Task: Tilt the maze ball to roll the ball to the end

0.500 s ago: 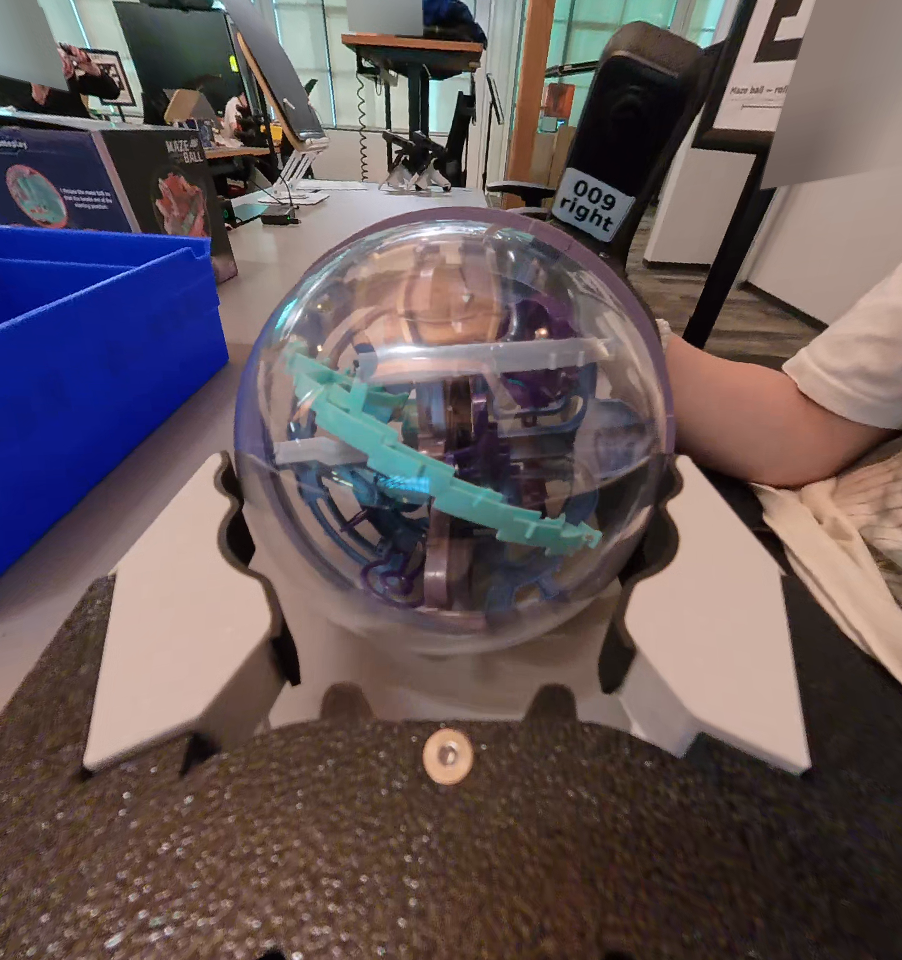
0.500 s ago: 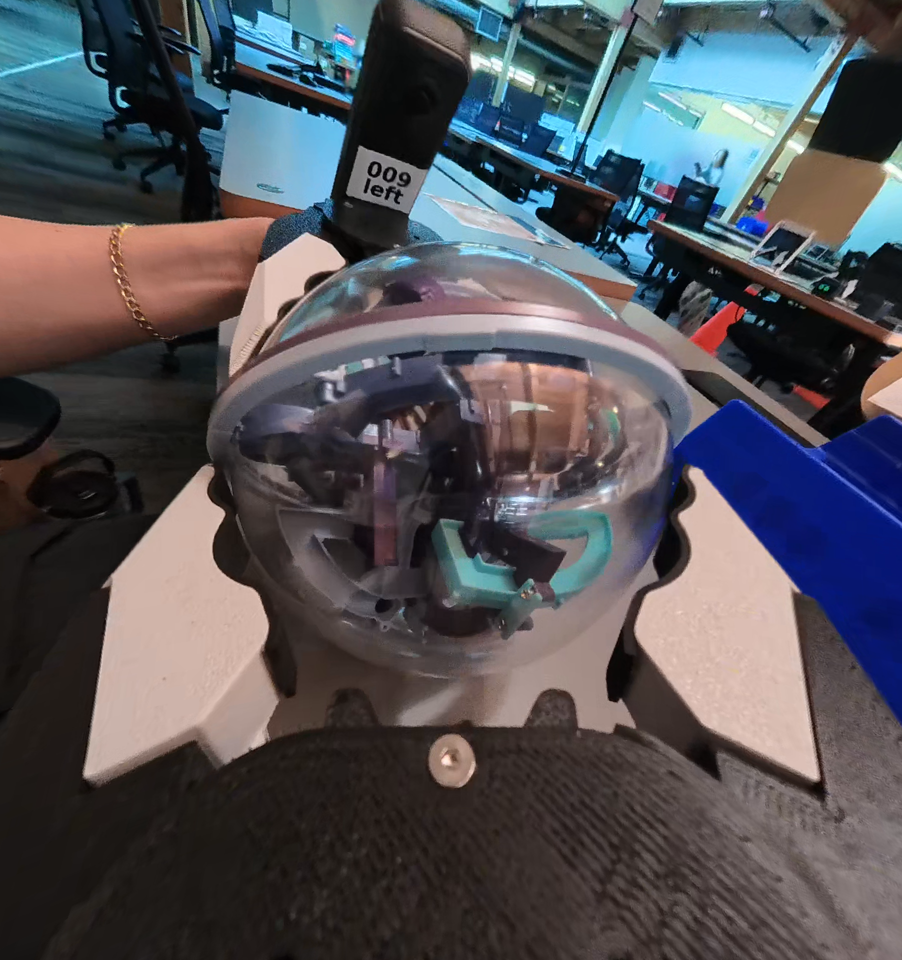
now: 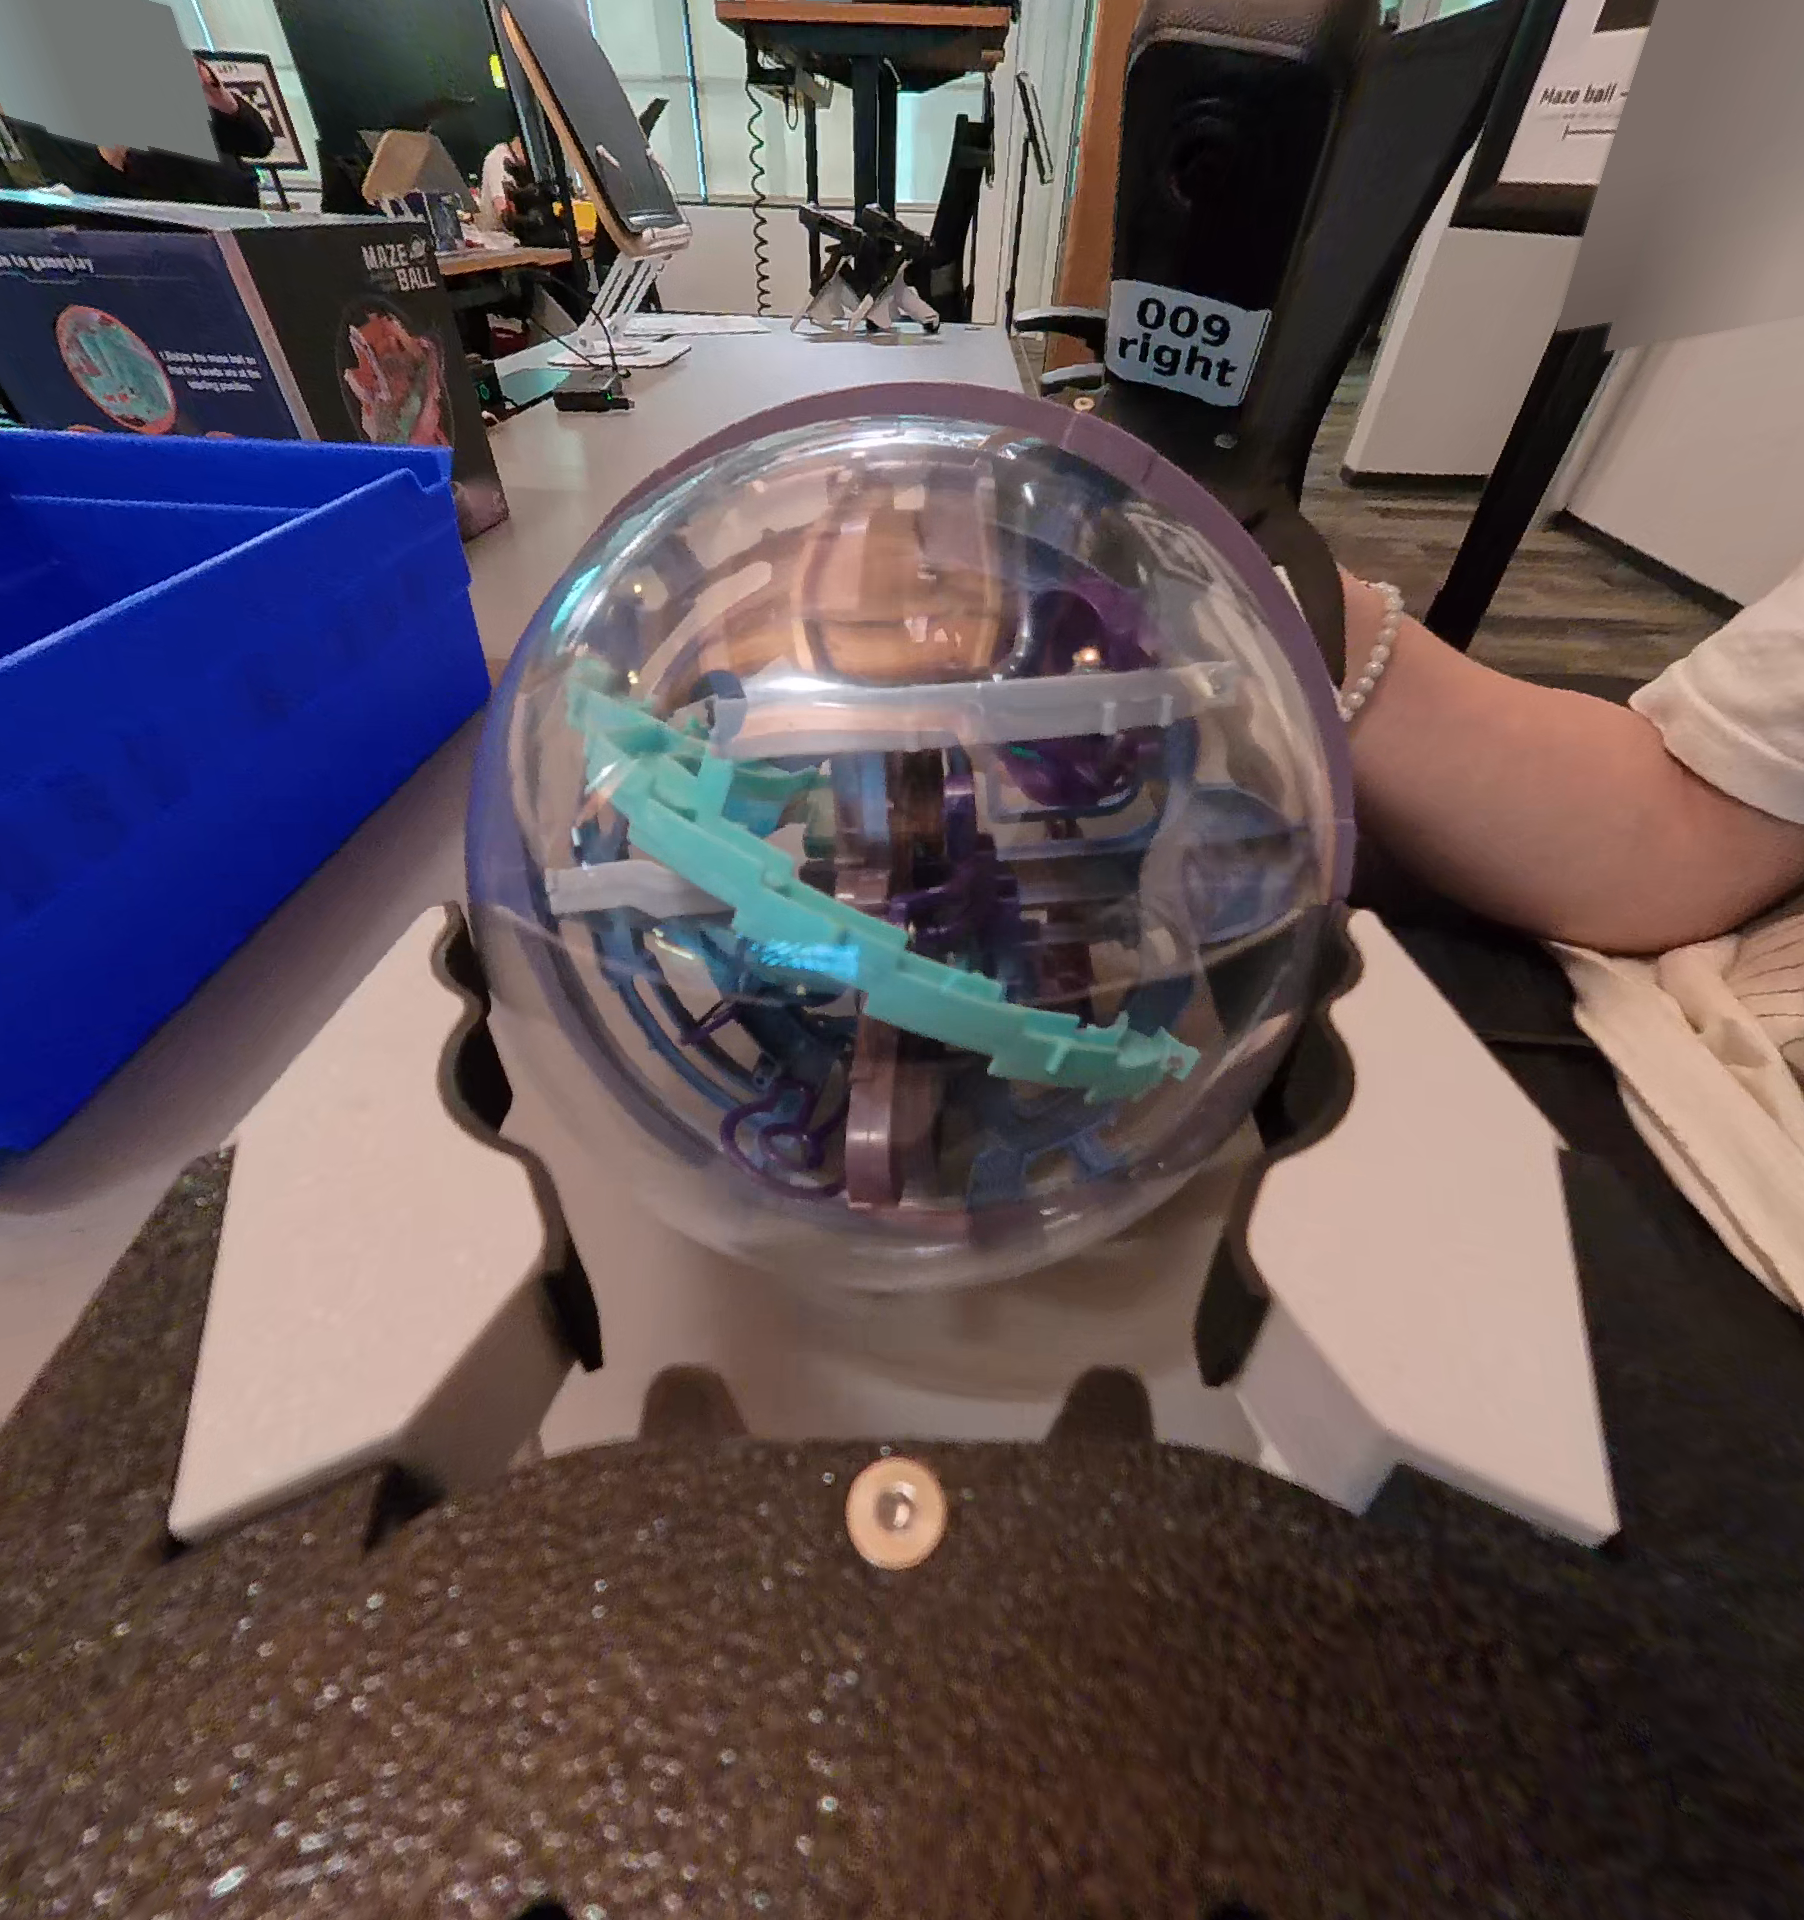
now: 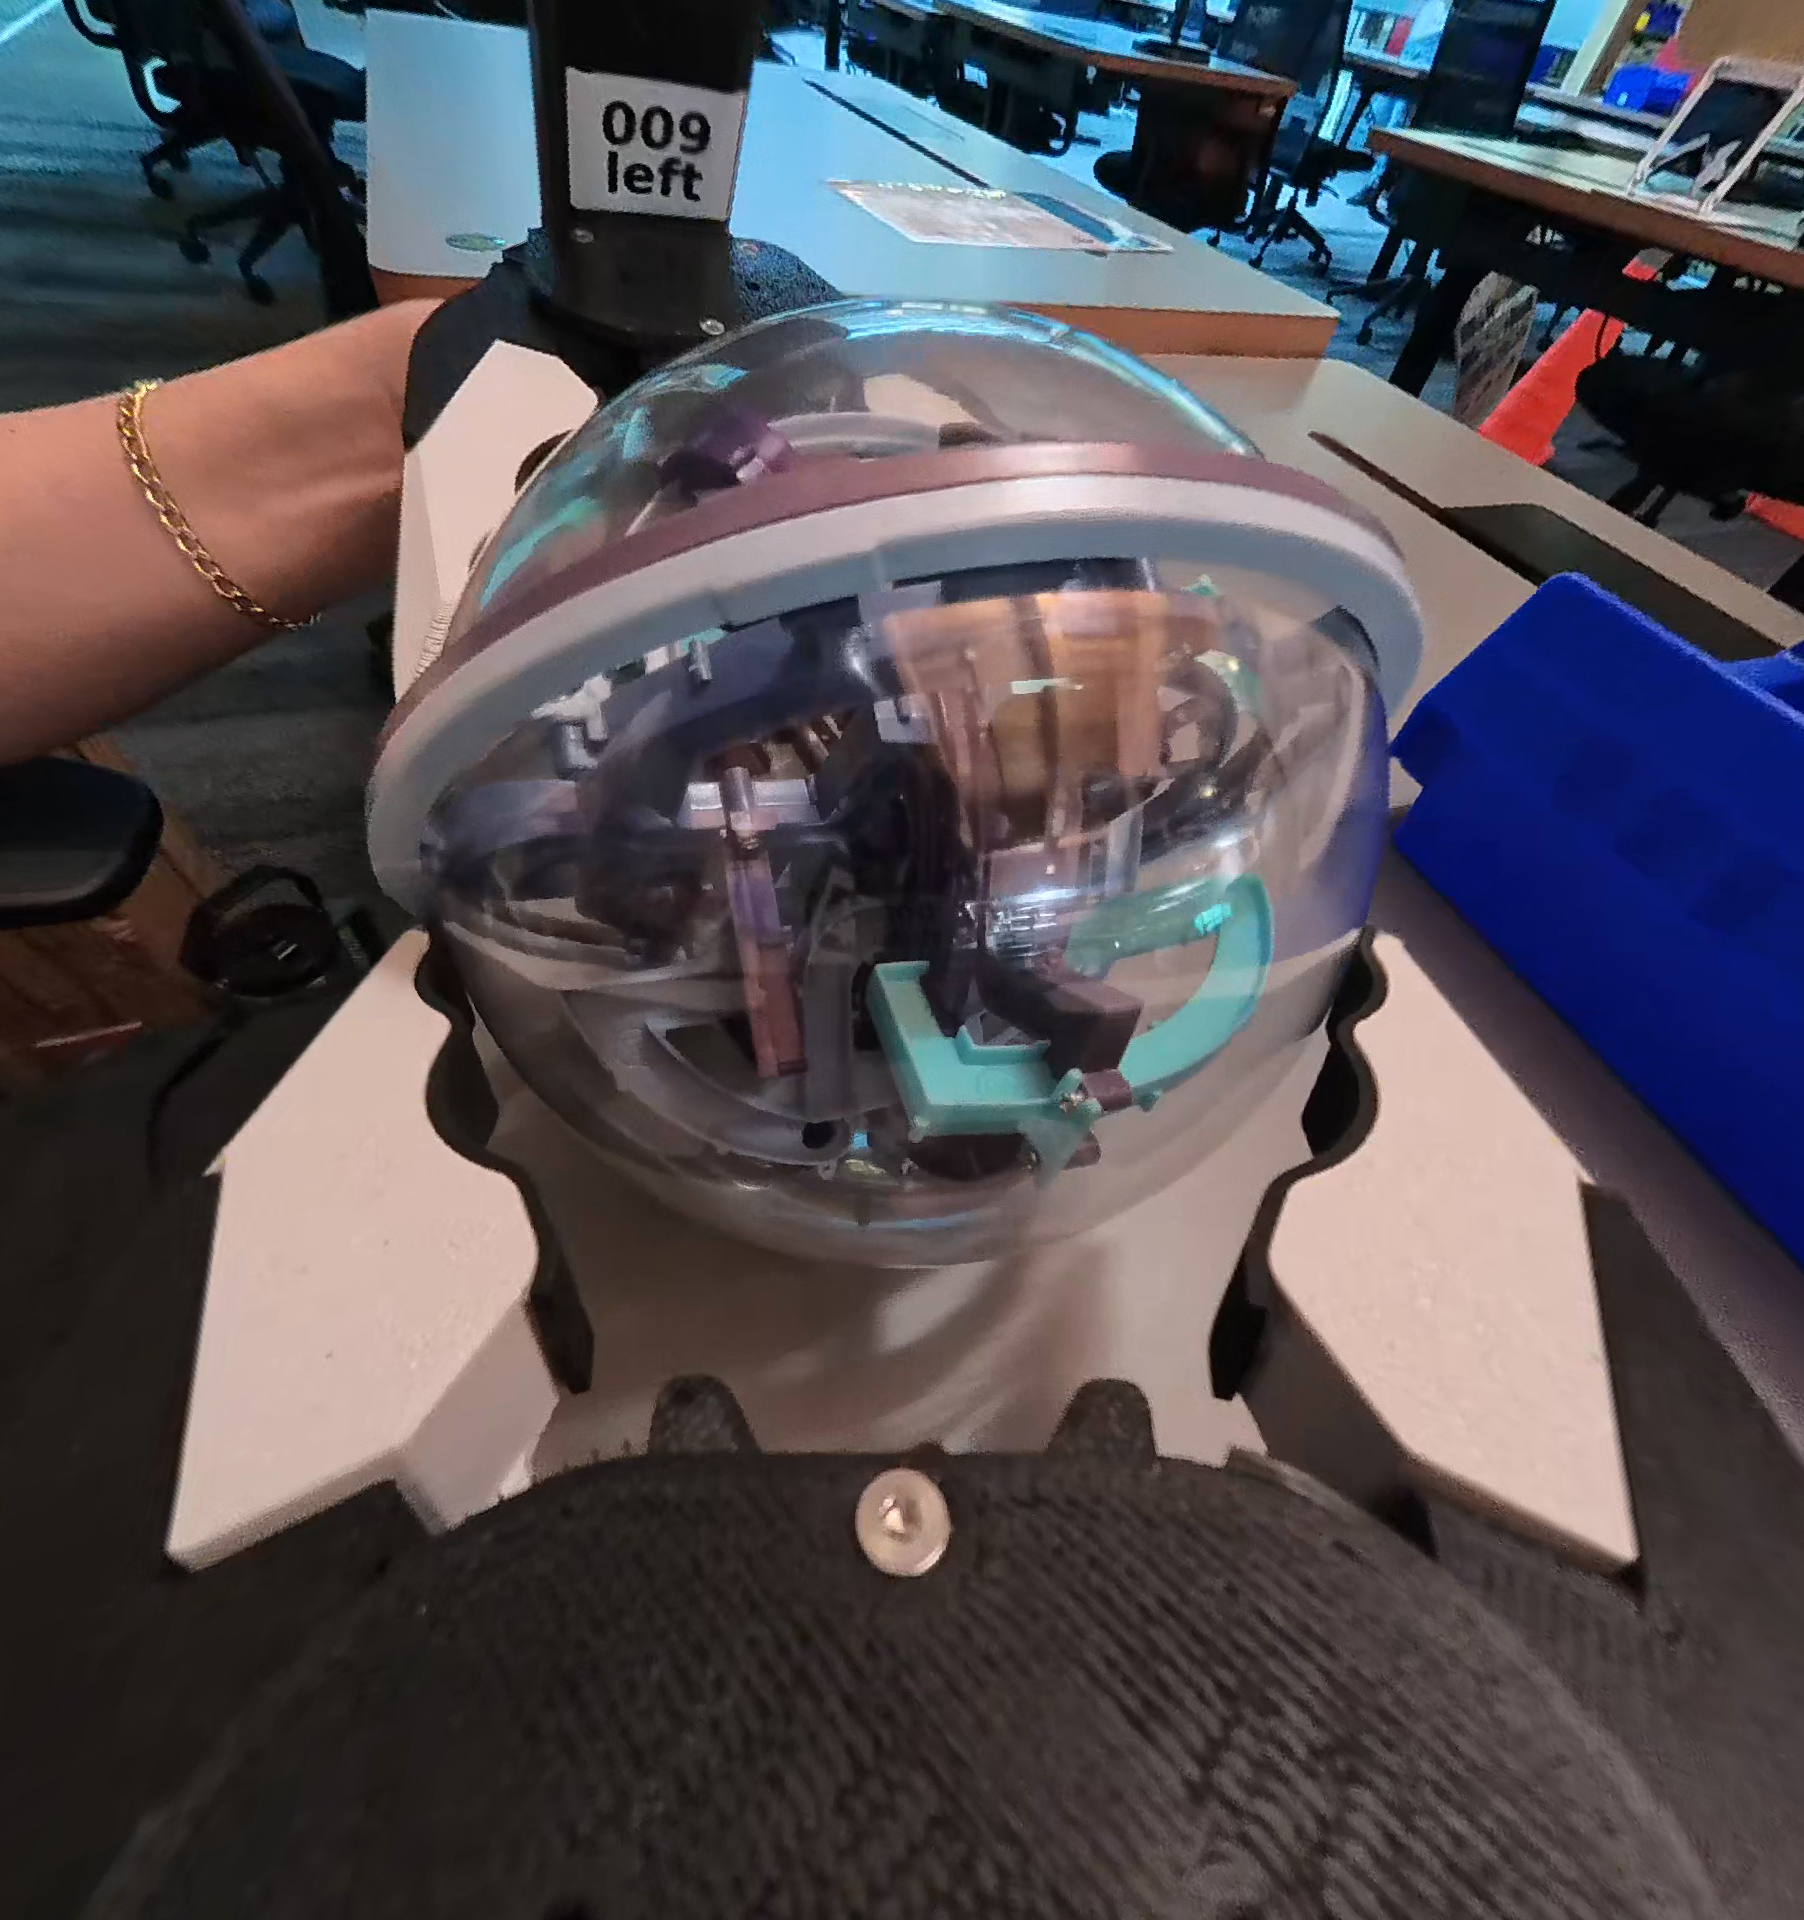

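- Left wrist view: left gripper (image 3: pixel 903 935) clasps the maze ball (image 3: pixel 908 831), a clear sphere with a purple seam ring, teal track and purple and blue ramps inside. Black wavy pads (image 3: pixel 467 997) press its two sides.
- Ball sits near the bench (image 3: pixel 150 1226) front edge, just beside a blue bin (image 3: pixel 181 727) at its left. Dark printed box (image 3: pixel 254 332) stands behind the bin.
- Right gripper's black body (image 3: pixel 1230 260) rises behind the ball; a forearm (image 3: pixel 1552 810) reaches in from the right.
- Right wrist view: right gripper (image 4: pixel 898 987) grips the same ball (image 4: pixel 877 831) from the opposite side, pads (image 4: pixel 1339 1029) against the shell. Seam ring tilted. Small rolling ball: cannot tell where.
- Left gripper's body (image 4: pixel 649 187) behind; blue bin (image 4: pixel 1656 883) at right.
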Available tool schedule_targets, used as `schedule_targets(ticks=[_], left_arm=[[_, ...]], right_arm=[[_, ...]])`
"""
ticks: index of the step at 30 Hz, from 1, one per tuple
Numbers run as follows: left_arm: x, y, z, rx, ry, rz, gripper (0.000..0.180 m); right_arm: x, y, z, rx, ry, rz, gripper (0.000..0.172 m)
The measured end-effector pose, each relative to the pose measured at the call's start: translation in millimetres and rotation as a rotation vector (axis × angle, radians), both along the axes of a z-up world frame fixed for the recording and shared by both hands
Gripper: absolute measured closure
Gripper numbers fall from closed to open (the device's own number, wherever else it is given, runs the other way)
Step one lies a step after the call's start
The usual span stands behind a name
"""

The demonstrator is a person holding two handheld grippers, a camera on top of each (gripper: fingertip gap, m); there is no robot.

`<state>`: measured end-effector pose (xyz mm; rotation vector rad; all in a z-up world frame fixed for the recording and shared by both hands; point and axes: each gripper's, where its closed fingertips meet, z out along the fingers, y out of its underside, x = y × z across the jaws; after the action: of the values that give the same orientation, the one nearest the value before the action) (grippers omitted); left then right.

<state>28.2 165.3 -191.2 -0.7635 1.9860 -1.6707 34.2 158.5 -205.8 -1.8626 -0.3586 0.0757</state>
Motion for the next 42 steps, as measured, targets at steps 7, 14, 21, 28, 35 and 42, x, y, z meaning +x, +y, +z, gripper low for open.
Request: schedule_targets(ticks=[7,14,21,28,35,42], left_arm=[[-2.0,-0.8,-4.3,0.049,-0.038,-0.016,0.031],[0.0,-3.7,-4.1,0.028,-0.030,-0.019,0.031],[-0.6,-4.7,-5.1,0.036,-0.019,-0.023,0.031],[-2.2,-7.6,-9.2,0.038,0.007,-0.043,0.031],[-2.0,-8.2,-9.1,0.041,0.005,-0.040,0.031],[-4.1,-6.3,-9.8,0.047,0.012,-0.045,0.031]], right_arm=[[-2.1,-1.6,12.8,0.075,-0.127,0.027,0.016],[-0.3,-4.4,13.2,0.076,-0.114,0.027,0.016],[-0.8,-5.6,14.0,0.073,-0.122,0.028,0.017],[-3.3,-8.7,20.0,0.095,-0.136,0.042,0.017],[-3.3,-9.1,20.0,0.101,-0.140,0.044,0.017],[-5.7,-7.4,20.9,0.100,-0.157,0.046,0.017]])
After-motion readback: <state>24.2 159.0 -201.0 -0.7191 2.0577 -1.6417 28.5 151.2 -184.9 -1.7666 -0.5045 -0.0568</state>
